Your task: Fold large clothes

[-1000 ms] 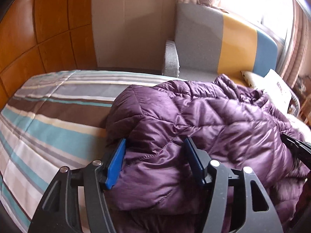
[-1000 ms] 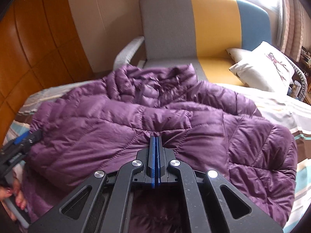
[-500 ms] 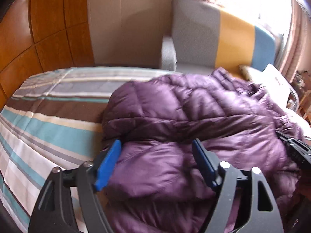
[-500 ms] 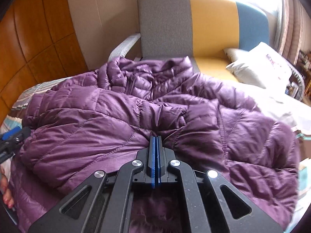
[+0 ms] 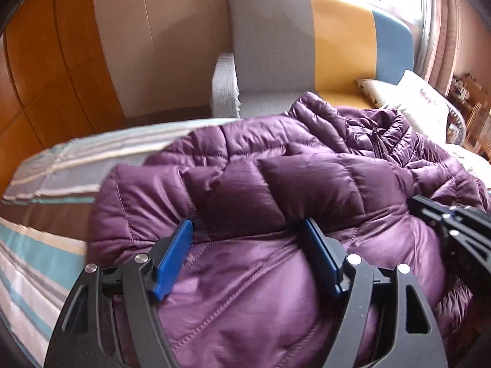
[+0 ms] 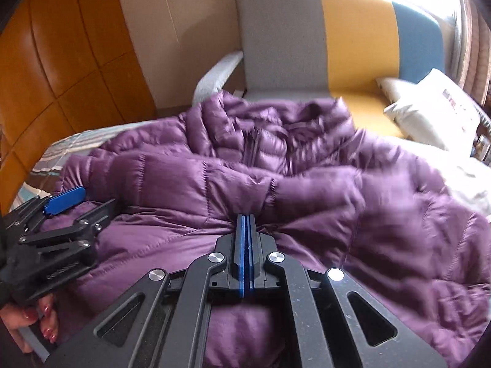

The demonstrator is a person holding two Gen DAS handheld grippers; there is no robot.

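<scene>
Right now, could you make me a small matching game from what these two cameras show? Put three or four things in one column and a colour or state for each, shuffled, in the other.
Things:
1. left gripper
2. right gripper
3. puffer jacket
4. armchair

States or colours:
A. grey, yellow and blue panels
B. jaws pressed together, a pinch of fabric at their tips
C. purple, quilted, spread over the striped bedspread
D. jaws wide apart, a bulge of fabric between them

Pairs: 1-D, 2-B, 3-C, 4-A
</scene>
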